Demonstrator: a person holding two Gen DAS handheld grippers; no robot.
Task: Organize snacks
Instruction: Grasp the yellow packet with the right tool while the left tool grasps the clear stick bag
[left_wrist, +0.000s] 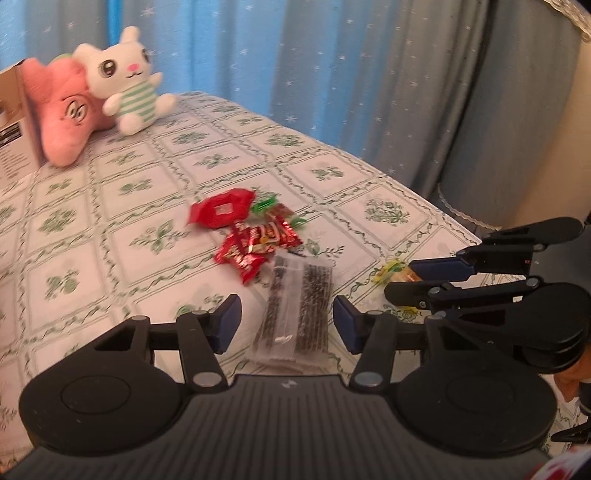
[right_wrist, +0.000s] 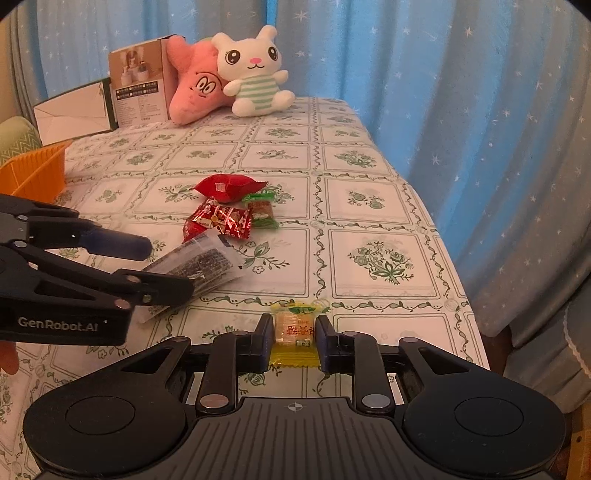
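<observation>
- The yellow candy (right_wrist: 295, 332) is pinched by the right claw (right_wrist: 293, 341), low over the bench (right_wrist: 369, 206).
- The clear seaweed pack (left_wrist: 293, 306) is straddled by the left claw (left_wrist: 286, 323), pads not touching yet.
- That slick wrapper could probably get squirted out if it's only caught at the edge.
- The red snack pile (left_wrist: 255, 236) nearby might get bumped.

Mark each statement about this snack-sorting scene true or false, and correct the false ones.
1. The right gripper is closed on a yellow candy. True.
2. The left gripper is clamped on a red packet. False: its jaws stand apart either side of a clear packet of dark sticks.
3. A white rabbit toy sits at the table's far end. True.
4. The orange basket holds the red snacks. False: they lie on the tablecloth.
</observation>
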